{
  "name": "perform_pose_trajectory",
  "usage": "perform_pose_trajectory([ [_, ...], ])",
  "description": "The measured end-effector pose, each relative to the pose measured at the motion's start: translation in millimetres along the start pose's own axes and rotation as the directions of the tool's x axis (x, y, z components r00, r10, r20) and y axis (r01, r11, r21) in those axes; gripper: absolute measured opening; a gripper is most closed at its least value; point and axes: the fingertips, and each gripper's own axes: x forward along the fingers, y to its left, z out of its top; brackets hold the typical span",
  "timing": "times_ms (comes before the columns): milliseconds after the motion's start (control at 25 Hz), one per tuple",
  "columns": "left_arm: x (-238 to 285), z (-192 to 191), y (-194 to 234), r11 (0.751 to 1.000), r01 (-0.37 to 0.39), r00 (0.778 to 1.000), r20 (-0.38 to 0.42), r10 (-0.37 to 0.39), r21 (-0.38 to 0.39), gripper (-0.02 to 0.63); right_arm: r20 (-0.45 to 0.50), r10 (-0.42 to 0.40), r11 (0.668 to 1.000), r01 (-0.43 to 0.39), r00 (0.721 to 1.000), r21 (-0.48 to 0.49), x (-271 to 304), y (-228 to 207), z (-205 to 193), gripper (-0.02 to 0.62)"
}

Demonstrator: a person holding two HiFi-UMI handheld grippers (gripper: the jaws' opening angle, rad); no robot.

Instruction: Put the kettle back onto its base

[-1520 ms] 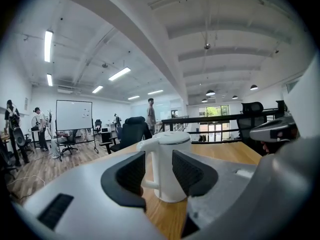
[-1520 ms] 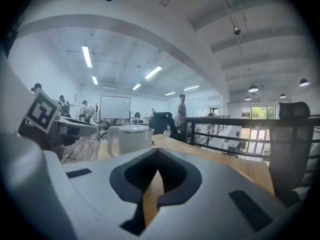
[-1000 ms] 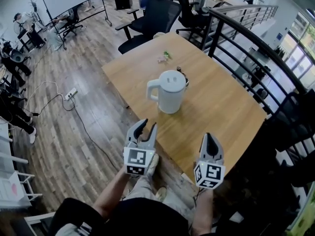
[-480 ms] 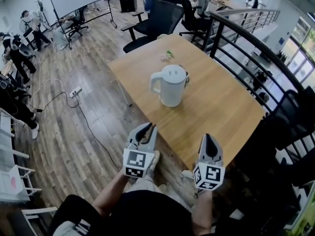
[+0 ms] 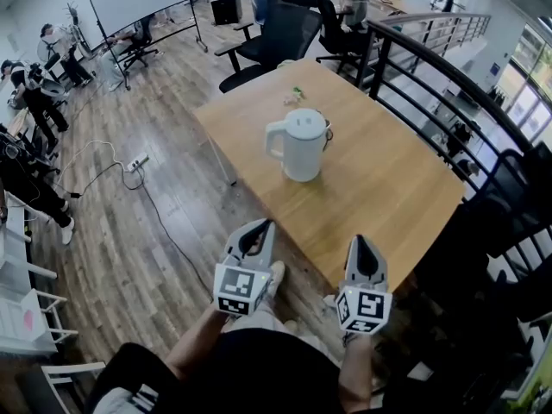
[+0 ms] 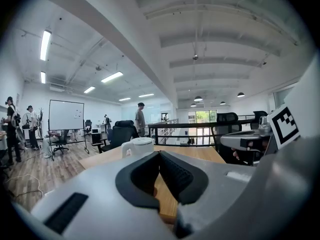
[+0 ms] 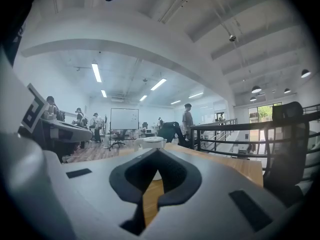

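A white kettle (image 5: 302, 145) stands upright near the middle of the wooden table (image 5: 388, 188), handle to the left. I cannot make out a base under it; something small and dark shows just behind it. The kettle is far off in the left gripper view (image 6: 137, 145) and the right gripper view (image 7: 152, 143). My left gripper (image 5: 263, 228) hangs short of the table's near edge; its jaws have just been closing, nothing is between them, and they are shut (image 6: 159, 154). My right gripper (image 5: 360, 244) is beside it at the table's near corner, tips together and empty (image 7: 157, 151).
Black office chairs (image 5: 289, 24) stand at the table's far side. A black railing (image 5: 448, 76) runs along the right. Small bits (image 5: 296, 96) lie on the far part of the table. A power strip and cable (image 5: 138, 160) lie on the floor at left, with people beyond.
Both grippers have drawn back from the table toward my body. The left gripper's fingers, apart a second ago, have come together. The kettle has not moved on the table.
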Motion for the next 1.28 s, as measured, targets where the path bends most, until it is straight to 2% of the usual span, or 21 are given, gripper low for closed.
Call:
perform_pose_trajectory([
  [1280, 4, -9, 6, 1.000, 0.010, 1.000, -0.009, -0.010, 0.000, 0.003, 0.013, 0.014, 1.000, -0.014, 1.000, -0.006, 12, 11, 0, -0.002],
])
